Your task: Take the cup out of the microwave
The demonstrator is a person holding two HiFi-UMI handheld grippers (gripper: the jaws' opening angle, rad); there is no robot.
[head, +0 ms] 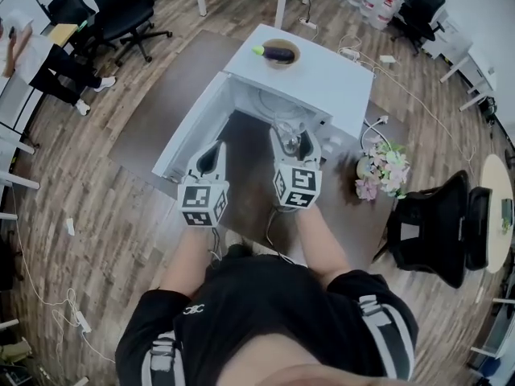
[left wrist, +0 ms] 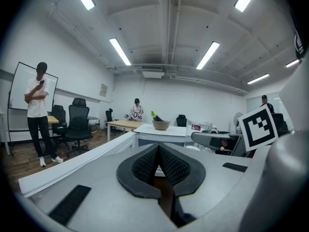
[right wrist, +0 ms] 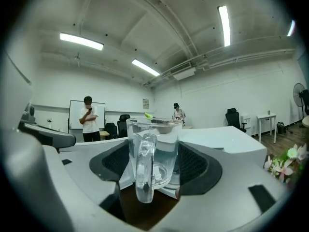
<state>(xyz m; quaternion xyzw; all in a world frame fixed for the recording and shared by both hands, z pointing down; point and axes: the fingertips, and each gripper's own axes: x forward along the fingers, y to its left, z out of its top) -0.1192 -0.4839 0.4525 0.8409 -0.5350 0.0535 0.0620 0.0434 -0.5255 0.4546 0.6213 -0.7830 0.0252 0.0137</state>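
Observation:
A clear glass cup (right wrist: 155,144) with its handle toward the camera stands upright between the black pads (right wrist: 195,164) of my right gripper (right wrist: 154,154), which is shut on it. In the head view that cup (head: 291,129) hangs at the mouth of the white microwave (head: 330,77), whose door (head: 190,125) swings open to the left. My left gripper (head: 212,158) hovers beside the door, left of the right gripper (head: 294,141). In its own view the left gripper (left wrist: 158,162) has its jaws pressed together with nothing between them.
A bowl holding an eggplant (head: 278,53) sits on the microwave's top. A bunch of flowers (head: 384,172) and a black office chair (head: 438,227) stand to the right. Cables run across the wooden floor. Several people stand or sit farther off in the room.

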